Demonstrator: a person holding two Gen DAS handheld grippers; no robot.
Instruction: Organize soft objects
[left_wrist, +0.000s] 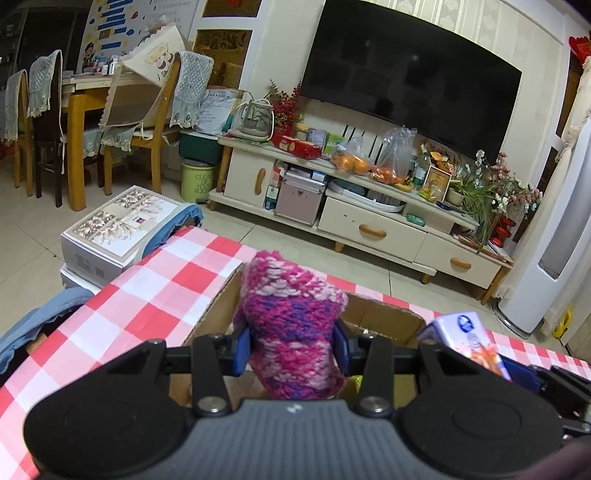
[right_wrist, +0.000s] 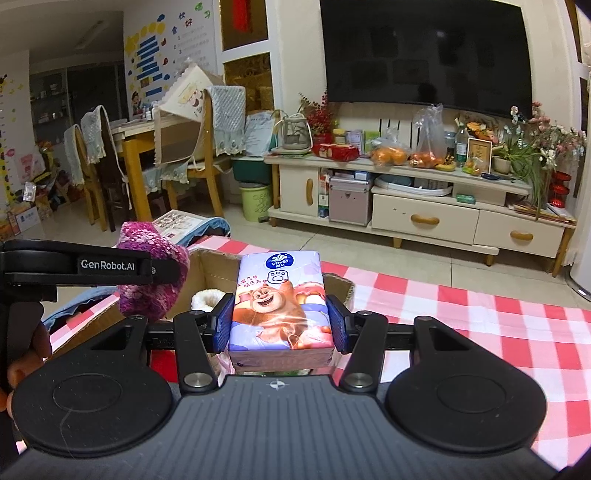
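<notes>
Both soft things were held up over the open brown cardboard box (right_wrist: 207, 273), apparently so that each could be dropped straight into it. The box sat on the tabletop, which was covered by a red-and-white checked cloth (right_wrist: 461, 314).

The left tool (left_wrist: 291, 350) was clenched on a chunky knitted item of pink, purple and white wool (left_wrist: 291, 317). Its blue pads (left_wrist: 242, 350) pressed into the wool from either side, about halfway closed, and the knit bulged above and ahead of them. Directly beyond and below the fingers lay the box's open mouth, so the wool seemed placed for release into it. In the right wrist view the same knit hung to the left of the right tool, just over the box's near left wall.

The right tool (right_wrist: 280, 323) gripped a soft rectangular pack of tissues printed with a cartoon bear (right_wrist: 279, 302). Its blue pads (right_wrist: 225, 321) met the pack's long sides and stood wide apart, since the pack filled most of the gap. The pack pointed forward, its far end over the box's right part. A fluffy white item (right_wrist: 205, 299) already lay inside the box, just left of the pack, which suggested the box was the collecting place.
</notes>
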